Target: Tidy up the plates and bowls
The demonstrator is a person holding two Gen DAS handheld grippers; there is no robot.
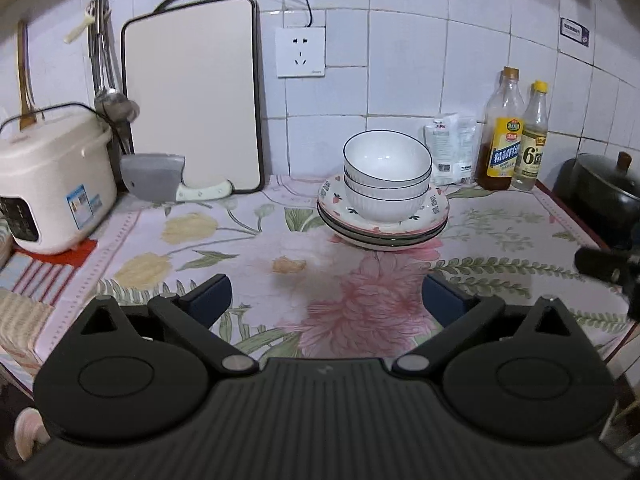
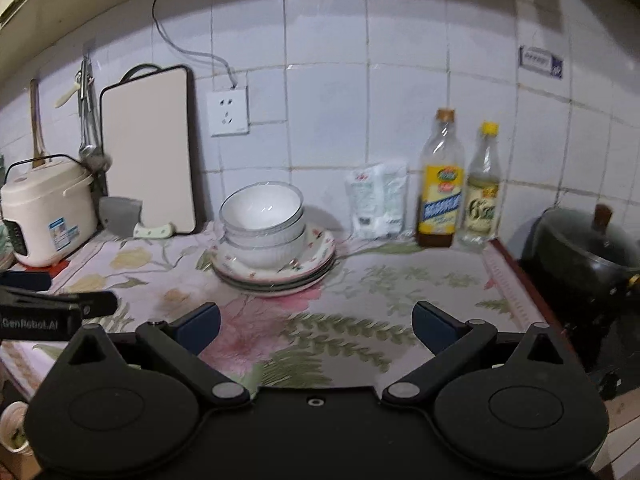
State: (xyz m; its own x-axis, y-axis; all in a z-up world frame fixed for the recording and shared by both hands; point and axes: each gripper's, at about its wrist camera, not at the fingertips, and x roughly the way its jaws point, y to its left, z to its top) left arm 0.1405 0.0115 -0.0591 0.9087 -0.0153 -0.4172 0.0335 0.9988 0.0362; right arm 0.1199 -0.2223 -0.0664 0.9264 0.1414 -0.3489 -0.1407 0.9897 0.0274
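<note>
Three white bowls with dark rims (image 1: 387, 176) are nested on a stack of floral plates (image 1: 434, 214) on the flowered counter near the wall. The same bowls (image 2: 262, 220) and plates (image 2: 320, 250) show in the right wrist view. My left gripper (image 1: 326, 300) is open and empty, held back from the stack over the counter. My right gripper (image 2: 316, 326) is open and empty, also short of the stack. The left gripper's side (image 2: 60, 312) shows at the left of the right wrist view.
A rice cooker (image 1: 48, 176), a cleaver (image 1: 160, 178) and a cutting board (image 1: 192, 96) stand at the back left. A white bag (image 1: 452, 148) and two bottles (image 1: 516, 132) stand right of the stack. A black pot (image 1: 604, 188) sits on the stove at the far right.
</note>
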